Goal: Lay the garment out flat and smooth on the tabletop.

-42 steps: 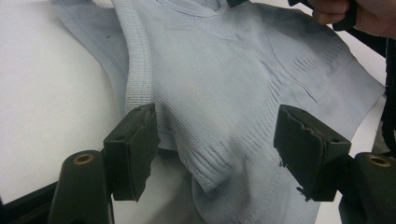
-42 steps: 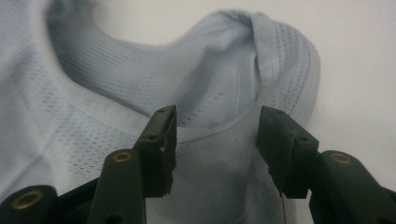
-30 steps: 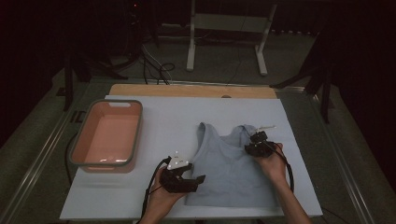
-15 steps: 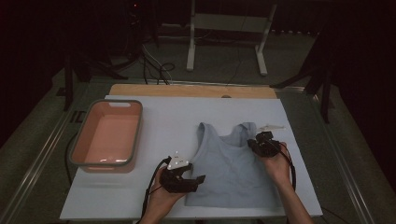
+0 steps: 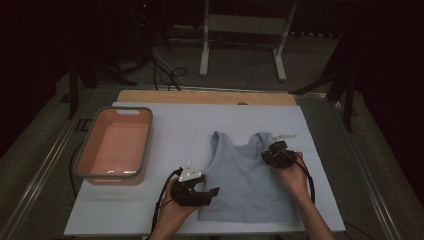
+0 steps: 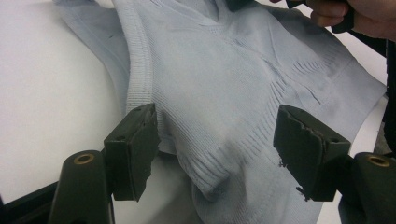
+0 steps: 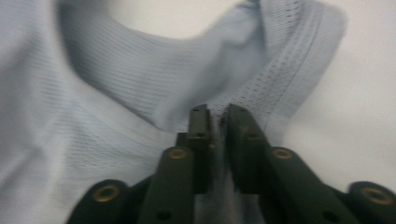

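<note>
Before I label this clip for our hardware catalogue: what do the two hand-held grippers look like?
Both are black. The left hand-held gripper carries a pale three-cornered plate on top and trails a black cable; its jaw pads are blocky and chipped. The right hand-held gripper has brass-coloured pivot rings and a looping black cable.

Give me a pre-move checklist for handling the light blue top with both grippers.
1. Top lies flat on the white board: ok.
2. Right gripper at the shoulder strap, jaws nearly together with fabric between them: ok; they have just been opening a little.
3. Left gripper jaws apart, straddling the bunched hem, not pinching it: not ok.
4. Pink tub clear of the top: ok.
5. Firmness of the right grip: cannot tell.
</note>
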`<state>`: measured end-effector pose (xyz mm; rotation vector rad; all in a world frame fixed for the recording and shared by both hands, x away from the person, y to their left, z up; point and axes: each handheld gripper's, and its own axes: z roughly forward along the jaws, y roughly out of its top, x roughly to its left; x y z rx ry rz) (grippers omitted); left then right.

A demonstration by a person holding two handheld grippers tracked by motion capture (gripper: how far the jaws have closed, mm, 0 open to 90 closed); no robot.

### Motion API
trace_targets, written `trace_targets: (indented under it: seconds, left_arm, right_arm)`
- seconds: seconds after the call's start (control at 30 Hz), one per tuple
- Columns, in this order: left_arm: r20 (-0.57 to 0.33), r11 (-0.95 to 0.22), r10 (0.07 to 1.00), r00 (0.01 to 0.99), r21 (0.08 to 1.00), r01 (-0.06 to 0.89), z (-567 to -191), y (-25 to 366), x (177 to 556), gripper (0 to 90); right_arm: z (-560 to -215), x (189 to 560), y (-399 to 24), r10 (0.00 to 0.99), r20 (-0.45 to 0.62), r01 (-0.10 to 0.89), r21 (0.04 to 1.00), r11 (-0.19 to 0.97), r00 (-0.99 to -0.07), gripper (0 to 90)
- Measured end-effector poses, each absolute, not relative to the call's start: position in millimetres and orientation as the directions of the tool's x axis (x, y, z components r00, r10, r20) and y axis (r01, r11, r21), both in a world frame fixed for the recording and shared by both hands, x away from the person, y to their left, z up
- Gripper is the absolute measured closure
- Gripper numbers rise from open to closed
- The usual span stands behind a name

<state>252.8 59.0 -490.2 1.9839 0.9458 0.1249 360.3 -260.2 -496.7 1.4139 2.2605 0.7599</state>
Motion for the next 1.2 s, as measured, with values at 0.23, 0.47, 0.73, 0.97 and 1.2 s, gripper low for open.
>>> trace_targets:
  seconds: [0.23, 0.47, 0.73, 0.97, 1.2]
  left_arm:
    - [-0.263, -0.299, 0.66, 0.703, 0.767, 0.568, -490, 58, 253, 31.6]
    - [-0.263, -0.298, 0.661, 0.703, 0.768, 0.567, -490, 58, 253, 31.6]
    - [-0.265, -0.292, 0.662, 0.701, 0.771, 0.567, -489, 60, 253, 31.7]
    - [-0.264, -0.299, 0.659, 0.704, 0.768, 0.567, -490, 59, 253, 31.7]
    - [-0.266, -0.293, 0.662, 0.701, 0.768, 0.569, -490, 59, 253, 31.7]
  right_arm:
    - [-492, 362, -261, 0.925, -0.062, 0.695, 0.642, 0.324, -0.374, 54.0]
    - [-490, 366, -251, 0.917, -0.052, 0.658, 0.681, 0.322, -0.395, 51.7]
    - [-504, 378, -250, 0.922, -0.102, 0.7, 0.621, 0.353, -0.374, 64.6]
    - [-510, 383, -254, 0.929, -0.106, 0.735, 0.583, 0.346, -0.354, 71.9]
    - [-501, 379, -256, 0.931, -0.054, 0.719, 0.62, 0.314, -0.36, 86.6]
